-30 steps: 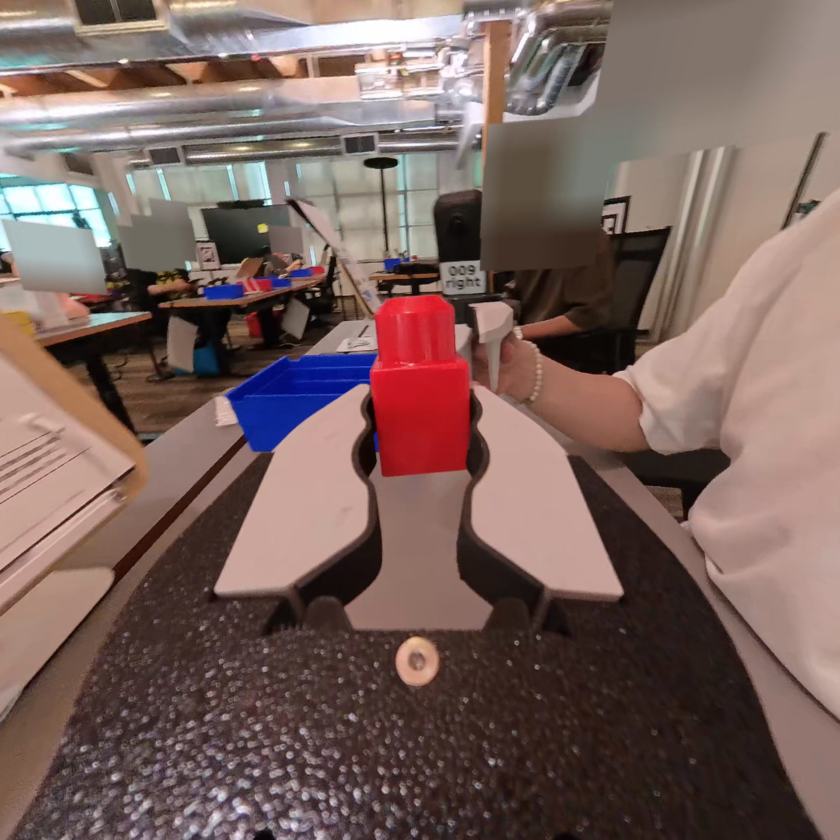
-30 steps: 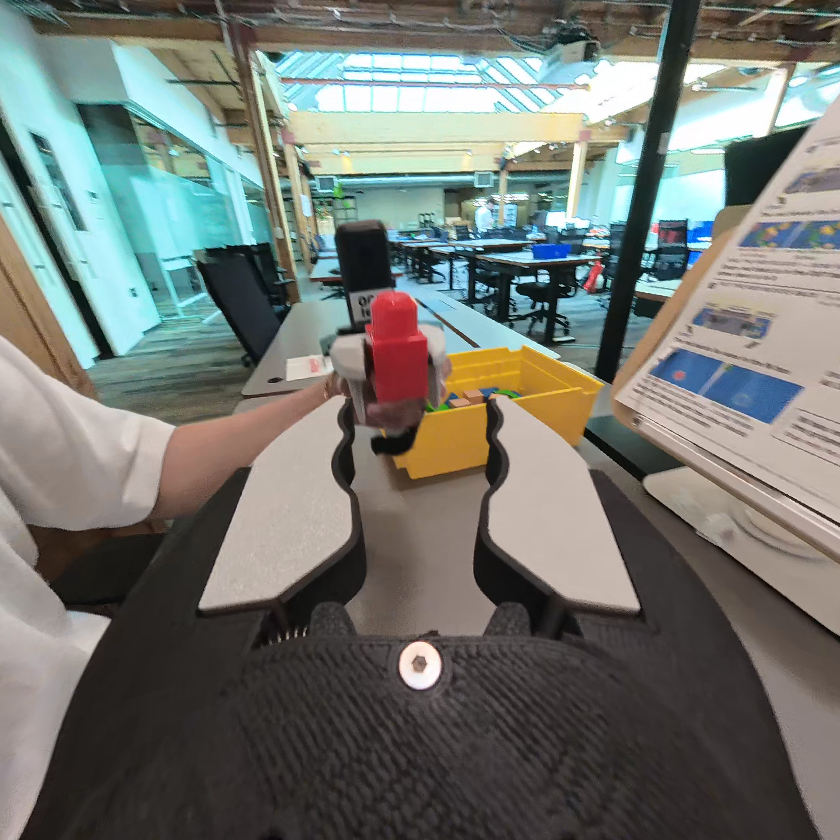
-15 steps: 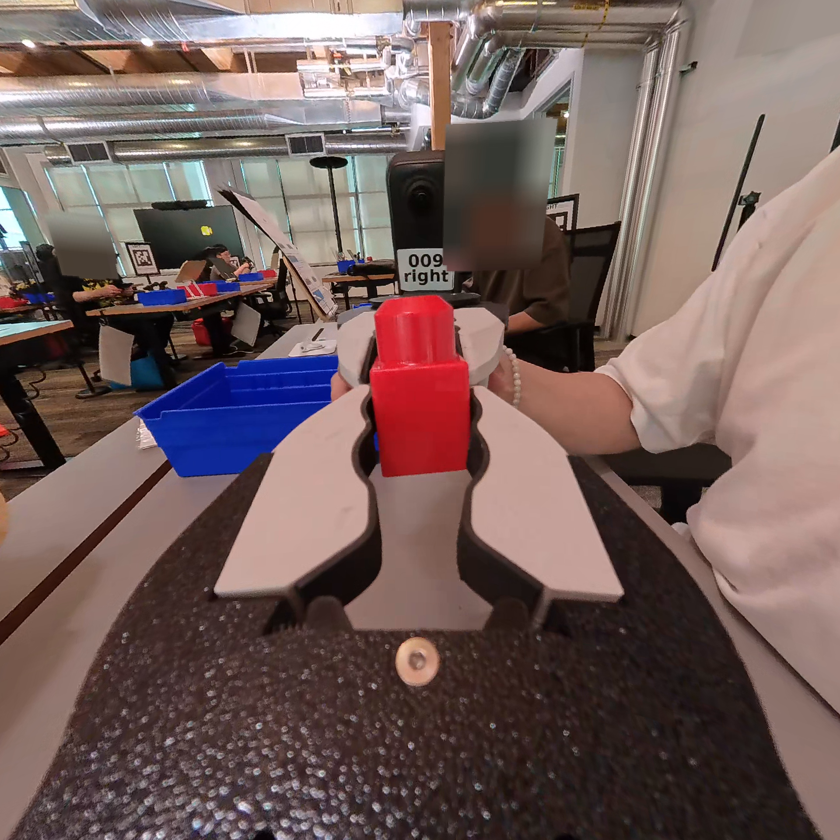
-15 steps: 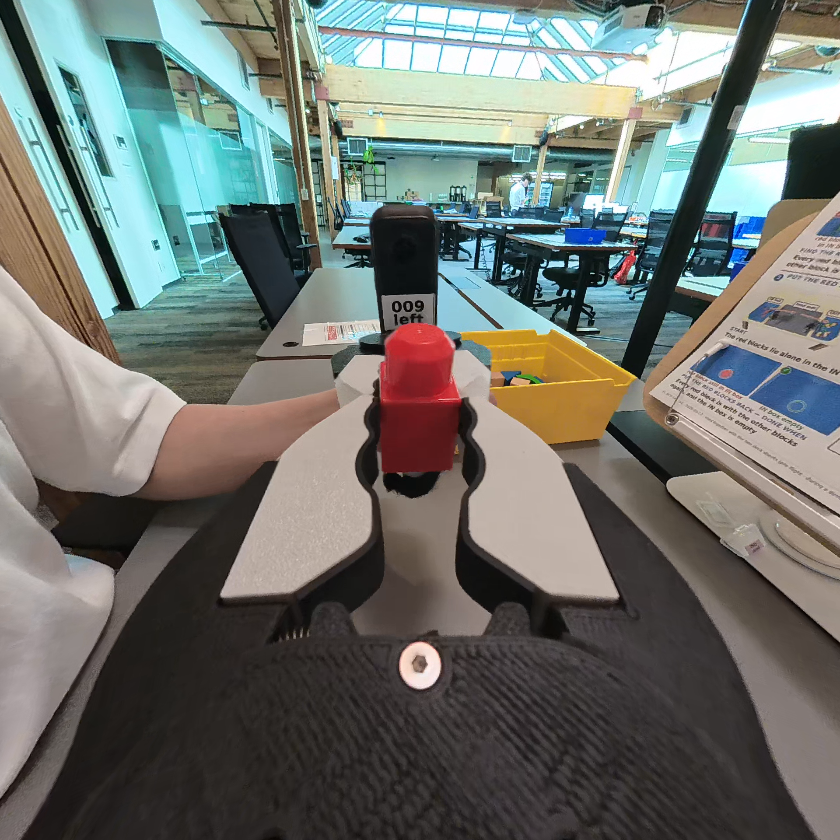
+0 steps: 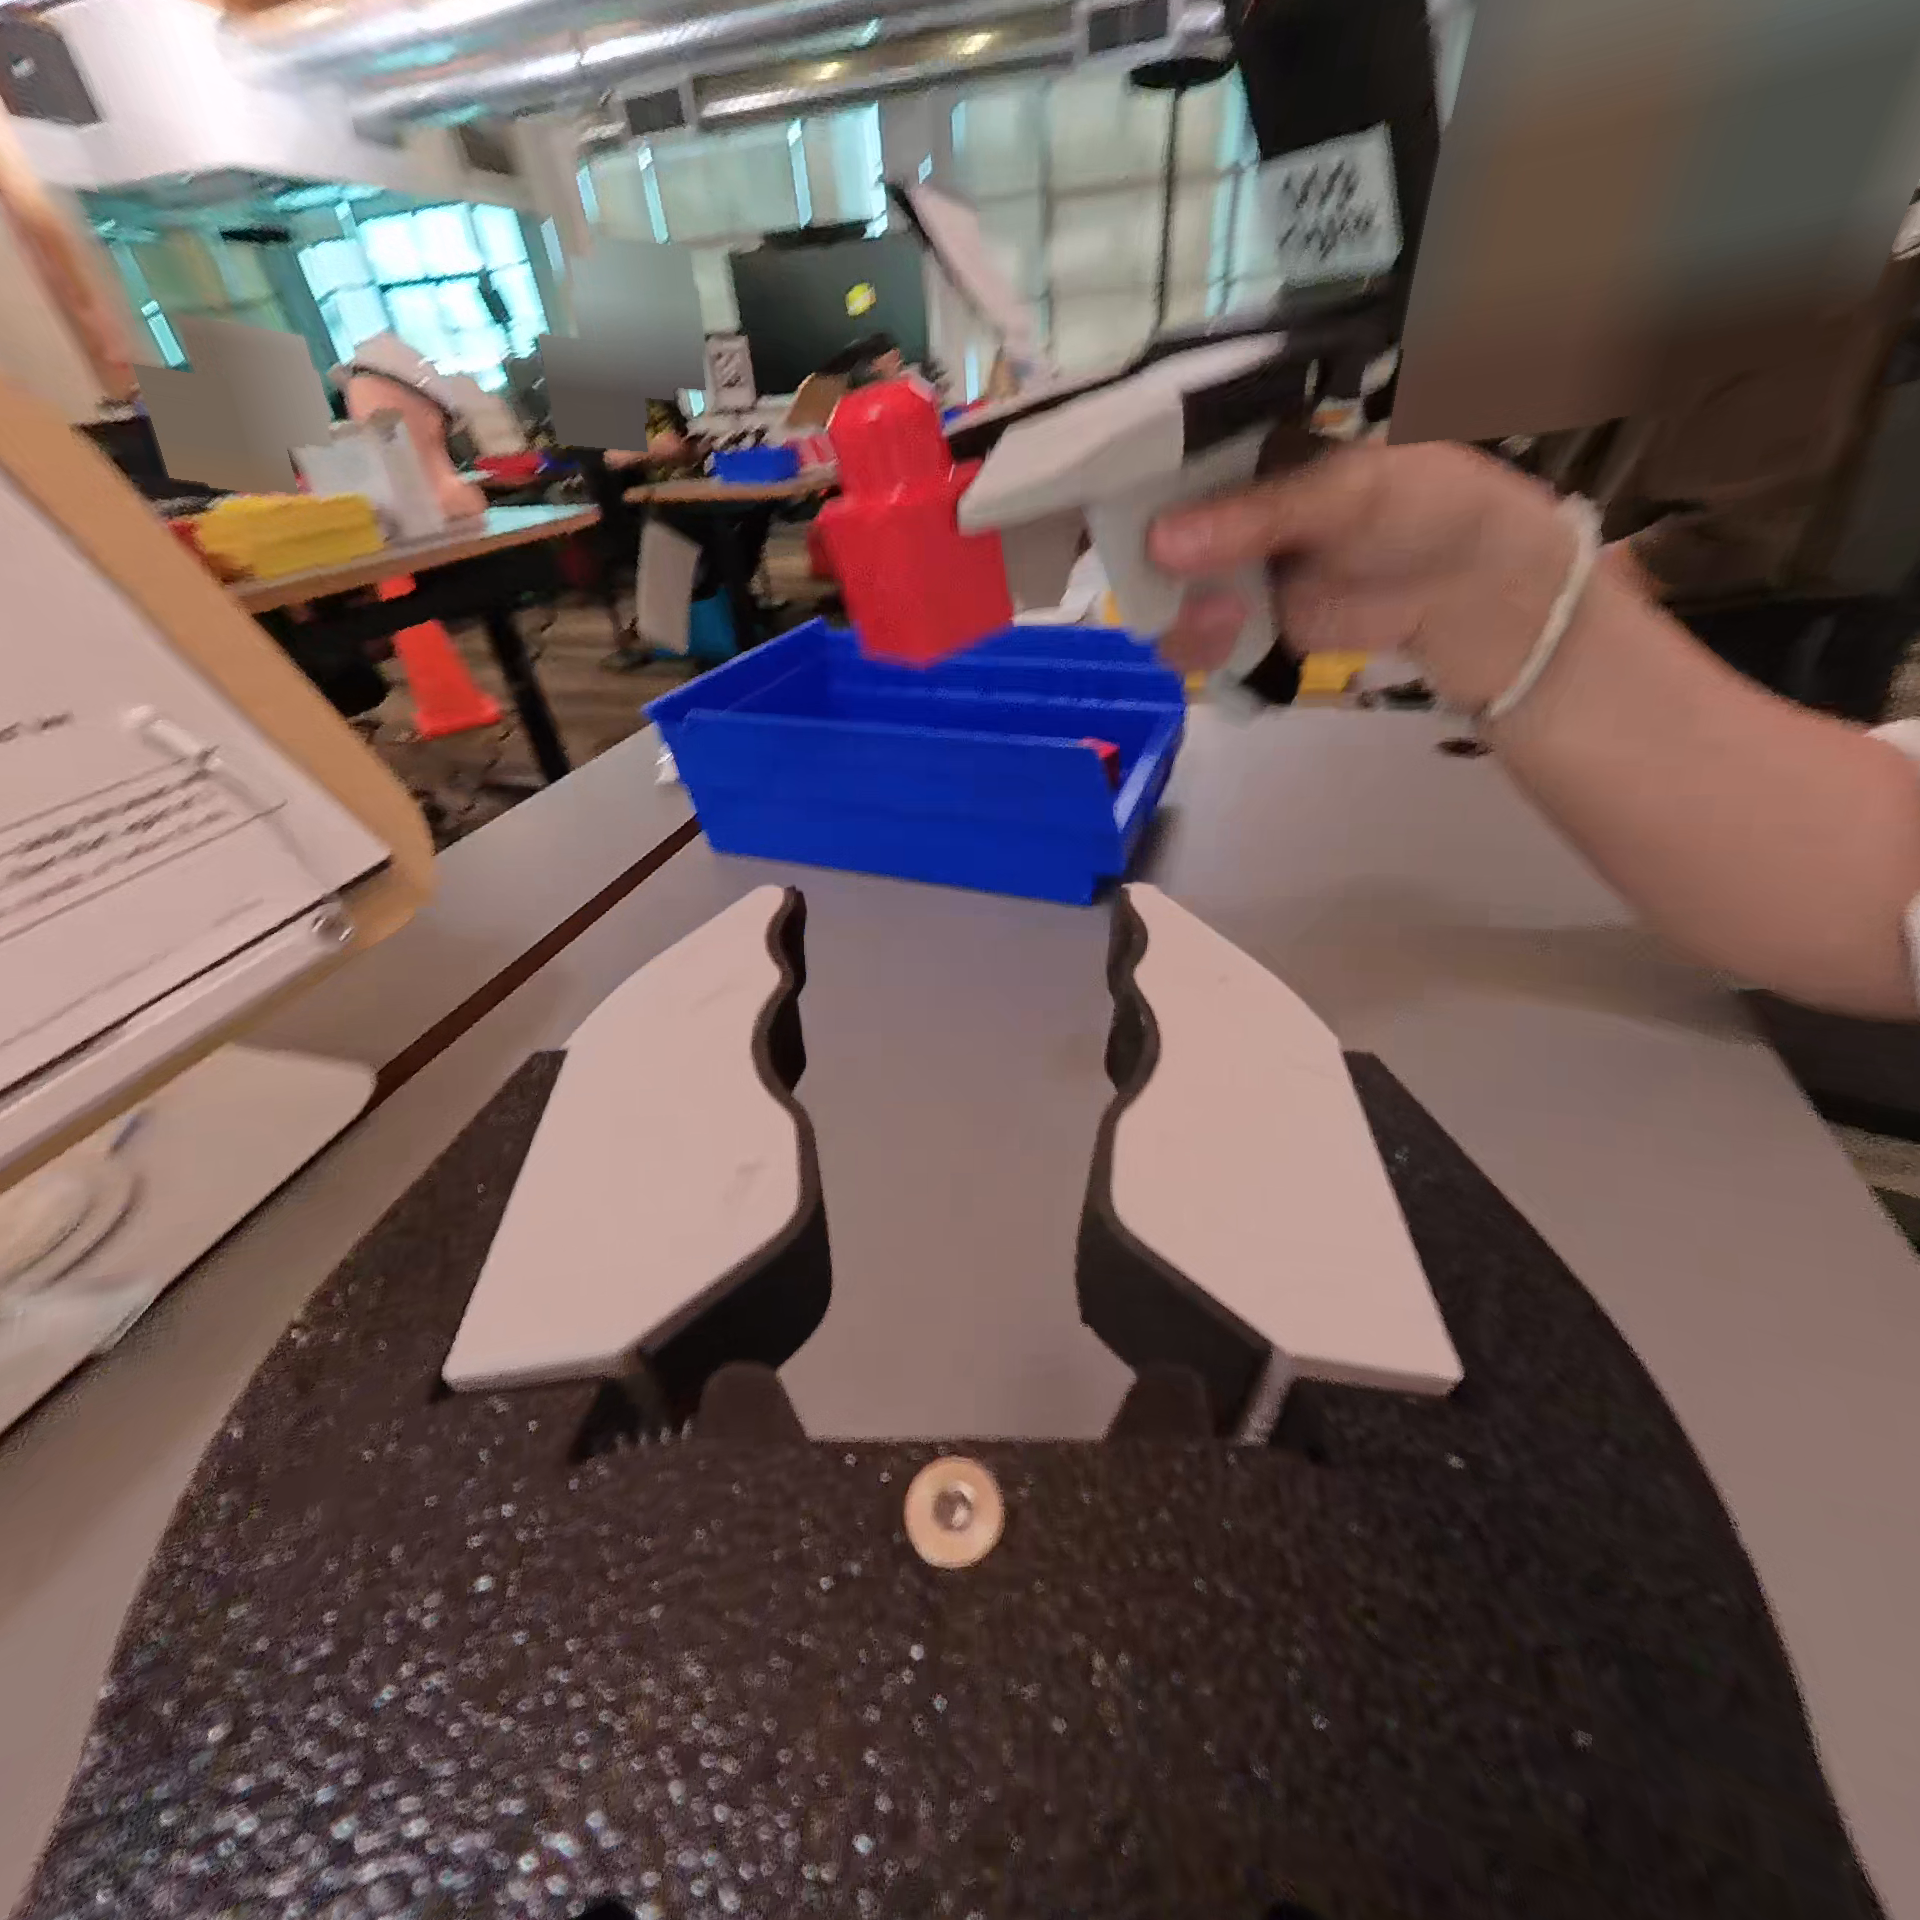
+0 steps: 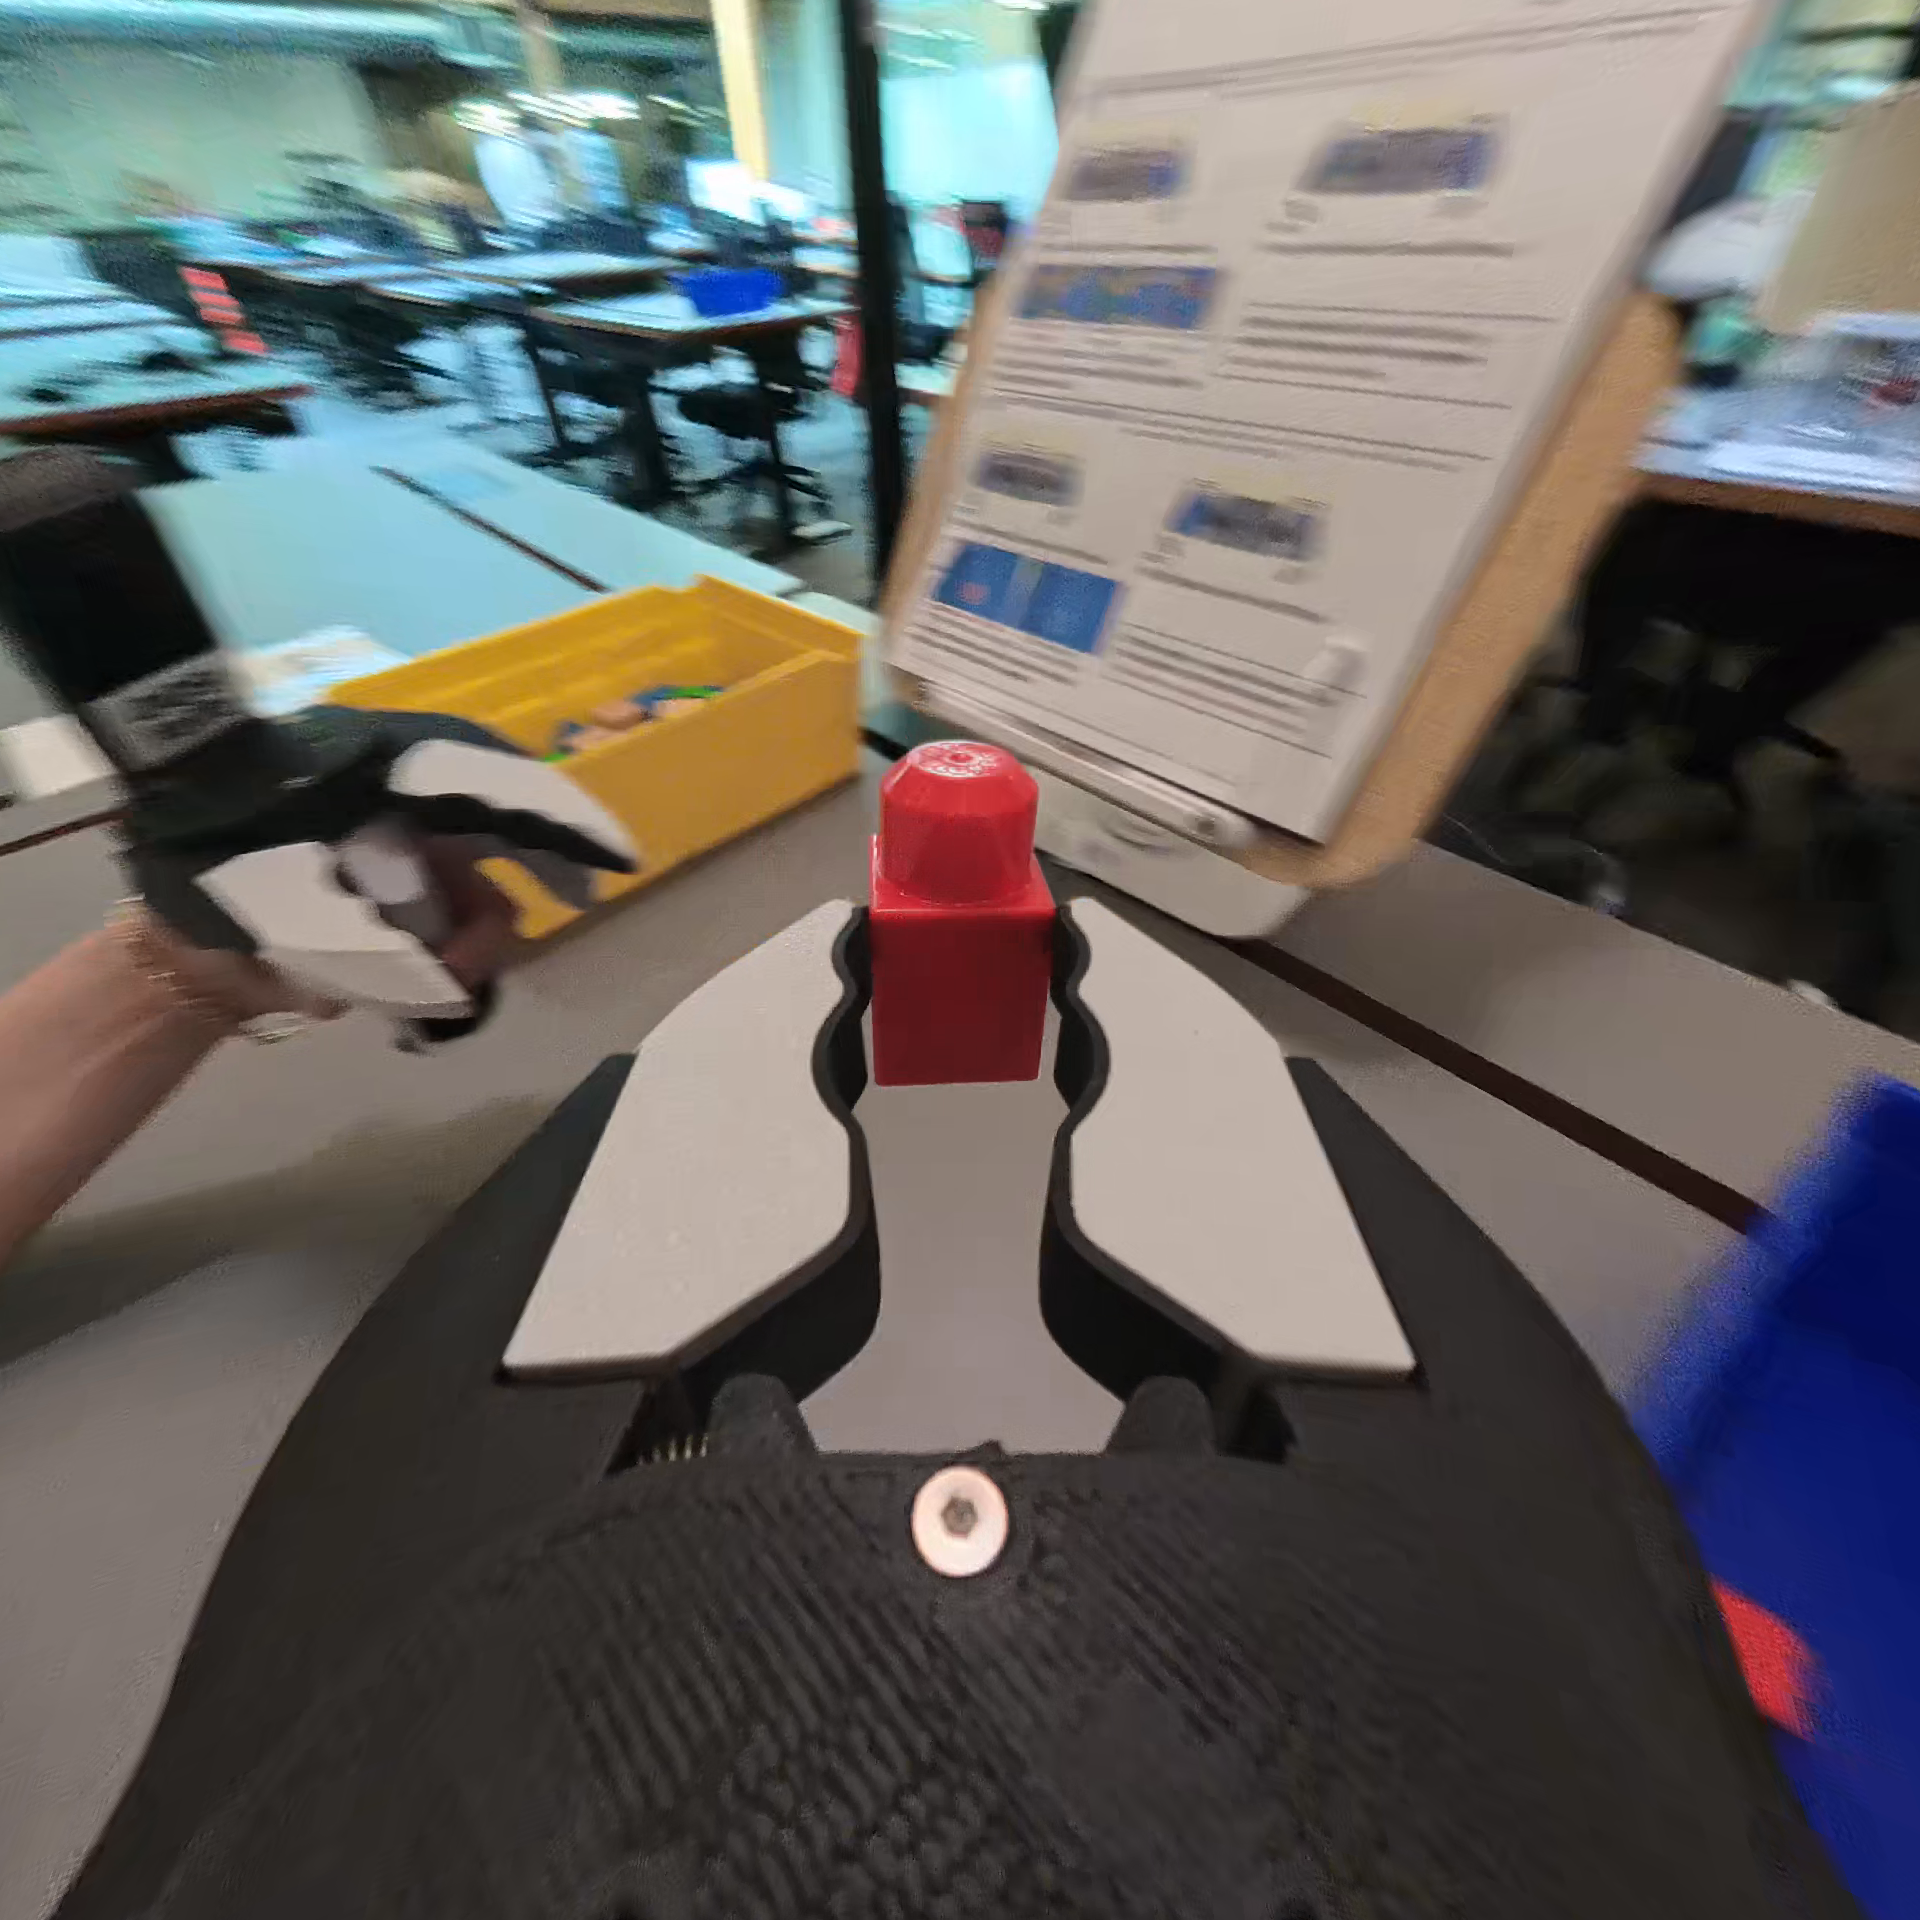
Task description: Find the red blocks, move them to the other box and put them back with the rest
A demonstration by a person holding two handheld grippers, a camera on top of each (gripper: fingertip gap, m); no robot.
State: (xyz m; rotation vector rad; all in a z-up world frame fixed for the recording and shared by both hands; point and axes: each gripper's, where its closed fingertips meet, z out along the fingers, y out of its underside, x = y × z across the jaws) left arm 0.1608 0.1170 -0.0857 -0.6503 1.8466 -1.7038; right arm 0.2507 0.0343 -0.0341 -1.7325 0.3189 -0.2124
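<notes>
The handoff is done! A second ago my left gripper had the red block clamped between its pads; now its jaws stand wide apart with nothing but grey tabletop between them. The block has crossed over: my right gripper has it, both dark pads pressed against the square sides, the round stud pointing up.

In the left wrist view the right gripper carries the block above the near rim of the blue box, which sits toward the far edge of the tabletop. A bit of red shows inside that box at its right end, so I take it at least one more red piece lies there already, though I can't make out what exactly.

The yellow box with the mixed coloured pieces sits on the opposite side, near the far edge beside the instruction board. My left gripper has pulled back toward it, free.

What this means: the block is mid-transfer and now a one-hand job. I judge the right hand is heading for the blue box to drop it. The frames are blurred with motion, so both hands are swinging fast. The grip looks square and firm; the risk I'd watch is clipping the box wall on the way down.
</notes>
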